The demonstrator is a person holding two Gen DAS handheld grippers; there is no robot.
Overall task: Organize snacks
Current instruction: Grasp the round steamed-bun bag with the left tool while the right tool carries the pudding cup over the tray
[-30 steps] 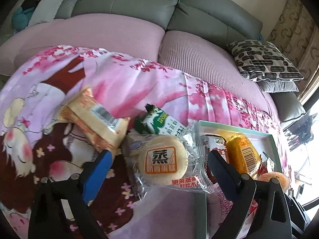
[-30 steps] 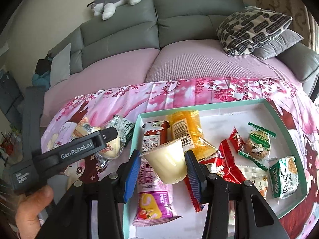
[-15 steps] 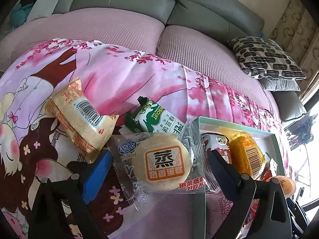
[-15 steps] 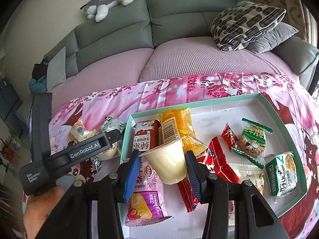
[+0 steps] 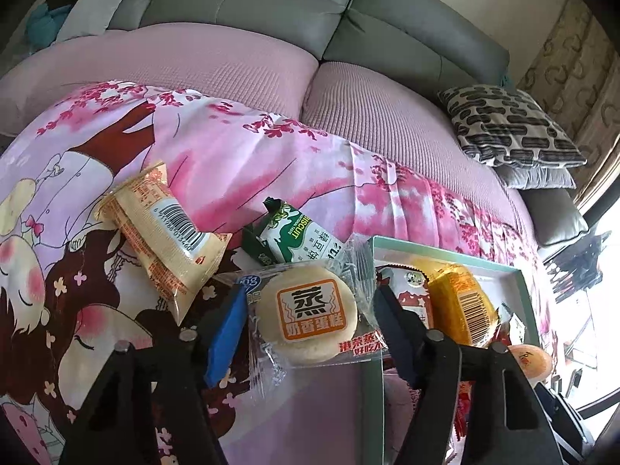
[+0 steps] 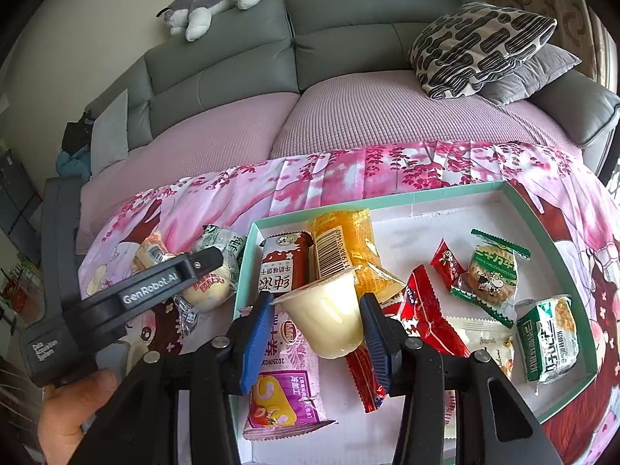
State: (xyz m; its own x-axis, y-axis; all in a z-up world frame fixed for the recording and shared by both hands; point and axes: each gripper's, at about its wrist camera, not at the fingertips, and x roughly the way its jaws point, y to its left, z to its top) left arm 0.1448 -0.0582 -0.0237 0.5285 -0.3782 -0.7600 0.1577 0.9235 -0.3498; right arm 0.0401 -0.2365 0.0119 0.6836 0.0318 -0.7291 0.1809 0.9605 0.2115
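My left gripper (image 5: 310,325) has its jaws around a round steamed cake in a clear wrapper (image 5: 308,312), at the left rim of the teal tray (image 5: 519,271). The jaws touch the wrapper edges. My right gripper (image 6: 316,325) is shut on a cream pudding cup (image 6: 329,319) held above the tray (image 6: 426,195). A beige barcode packet (image 5: 162,240) and a green biscuit packet (image 5: 294,240) lie on the pink cloth left of the tray.
The tray holds several snacks: an orange packet (image 6: 345,240), a red-brown bar (image 6: 285,263), a purple packet (image 6: 286,387), red packets (image 6: 426,310) and green biscuit packets (image 6: 546,339). A grey sofa with a patterned pillow (image 6: 476,44) lies behind.
The left gripper has closed in around the steamed cake. The right gripper holds the pudding cup in much the same place over the tray.
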